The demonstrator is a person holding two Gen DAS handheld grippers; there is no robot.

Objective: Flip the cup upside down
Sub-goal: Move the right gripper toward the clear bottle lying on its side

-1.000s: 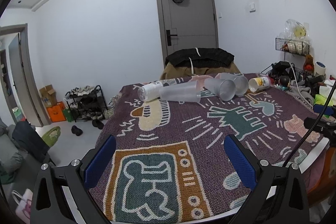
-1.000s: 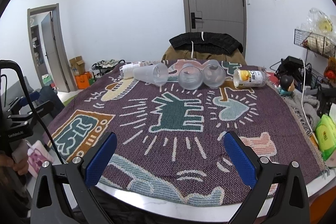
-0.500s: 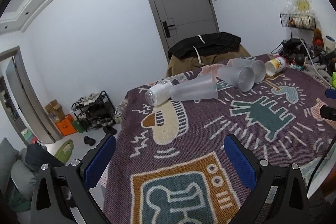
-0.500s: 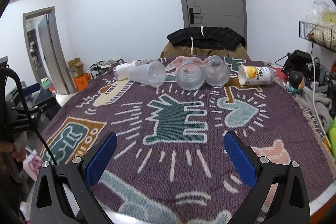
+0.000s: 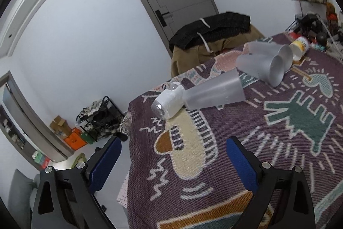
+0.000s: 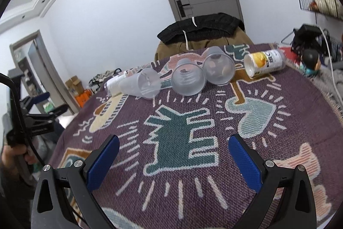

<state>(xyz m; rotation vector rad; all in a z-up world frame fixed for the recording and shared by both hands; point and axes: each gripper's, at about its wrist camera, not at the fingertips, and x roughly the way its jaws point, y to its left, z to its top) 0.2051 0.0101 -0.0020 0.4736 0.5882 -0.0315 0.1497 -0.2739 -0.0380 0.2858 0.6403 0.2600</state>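
Three frosted clear cups lie on their sides in a row at the far part of the patterned tablecloth point(image 6: 182, 138): a left cup point(image 6: 142, 85) point(image 5: 214, 92), a middle cup point(image 6: 188, 79) point(image 5: 260, 68) and a right cup point(image 6: 218, 67) point(image 5: 272, 52). Their mouths face the right gripper. My left gripper point(image 5: 173, 162) is open and empty, over the table's left edge, well short of the left cup. My right gripper point(image 6: 173, 158) is open and empty, above the cloth in front of the middle cup. The left gripper also shows at the left of the right wrist view point(image 6: 36, 115).
A white-labelled clear bottle point(image 5: 168, 103) lies touching the left cup's base. A yellow-labelled can point(image 6: 264, 62) lies to the right of the cups. A chair draped with dark clothes point(image 6: 201, 33) stands behind the table. Clutter and cables point(image 6: 313, 53) sit at the right edge.
Both grippers have moved forward toward the cups and tilted. The left one has swung left, over the table's left edge. The cups have not moved.
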